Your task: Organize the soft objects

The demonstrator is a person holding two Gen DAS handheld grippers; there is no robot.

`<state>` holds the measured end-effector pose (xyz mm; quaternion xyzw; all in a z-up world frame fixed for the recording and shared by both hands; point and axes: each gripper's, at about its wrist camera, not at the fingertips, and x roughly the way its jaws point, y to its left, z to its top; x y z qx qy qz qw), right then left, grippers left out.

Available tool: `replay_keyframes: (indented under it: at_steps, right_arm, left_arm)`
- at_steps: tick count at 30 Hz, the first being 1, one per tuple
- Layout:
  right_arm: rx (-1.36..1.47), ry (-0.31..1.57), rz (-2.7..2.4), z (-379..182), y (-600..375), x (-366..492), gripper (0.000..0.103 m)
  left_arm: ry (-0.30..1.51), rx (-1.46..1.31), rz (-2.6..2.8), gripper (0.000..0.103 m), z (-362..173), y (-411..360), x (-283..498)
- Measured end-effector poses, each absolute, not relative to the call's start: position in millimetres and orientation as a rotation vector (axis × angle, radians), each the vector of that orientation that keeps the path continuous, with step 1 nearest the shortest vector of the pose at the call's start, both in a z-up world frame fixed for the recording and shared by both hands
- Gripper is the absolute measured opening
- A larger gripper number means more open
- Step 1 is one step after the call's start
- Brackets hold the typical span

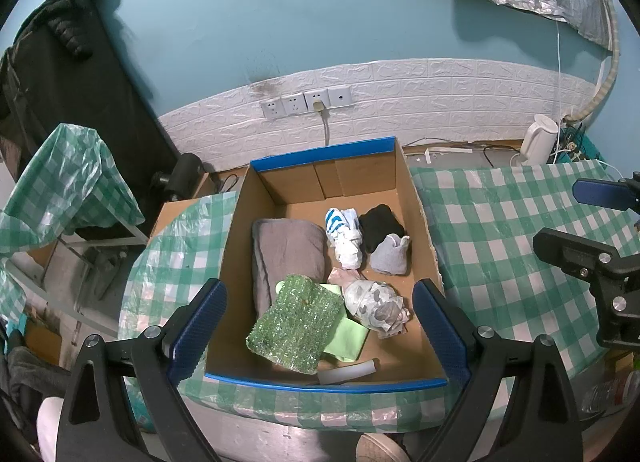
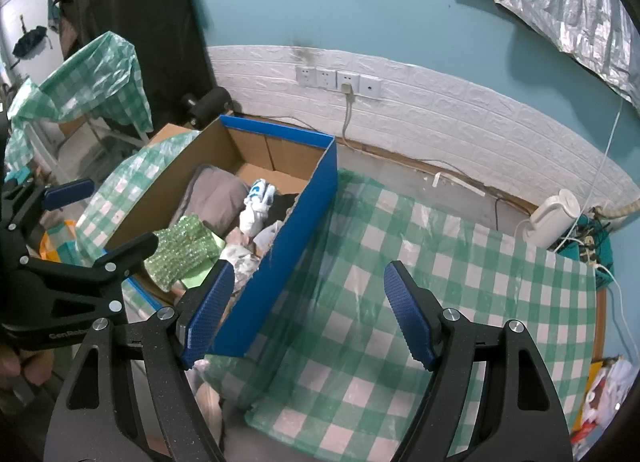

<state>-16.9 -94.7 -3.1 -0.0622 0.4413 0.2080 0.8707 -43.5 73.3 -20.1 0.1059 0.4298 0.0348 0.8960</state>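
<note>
sock (image 1: 389, 255) (grey) in left view only

Table (image 2: 440, 302) under a green-and-white checked plastic cloth (image 1: 500, 222), open cardboard box (image 1: 424, 222) with blue-taped rims standing on the cloth, white electric kettle (image 1: 538, 140) at the table's far edge
</note>
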Motion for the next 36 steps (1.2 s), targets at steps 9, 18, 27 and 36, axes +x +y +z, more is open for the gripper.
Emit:
replay_keyframes:
  at_steps: [9,18,27,36]
  right_arm:
    - [-0.129,0.924,0.434,-3.6,-94.7,-16.9,0.077]
    - [-0.128,0.924,0.433,-4.7,-96.7,-17.4,0.077]
    - [-0.128,0.925,0.434,-4.6,-97.3,-17.0,0.077]
    - [-0.127,0.928,0.431,-7.6,-103.2,-17.2,0.077]
  left_arm:
    - [0.89,0.221,0.071,0.095,-19.9,72.8,-43.7]
    - [0.893,0.22,0.071,0.095,-19.7,71.4,-43.4]
    - [0.896,0.226,0.071,0.095,-23.1,70.6,-43.8]
    - [0.896,0.227,0.071,0.095,-23.2,69.1,-44.5]
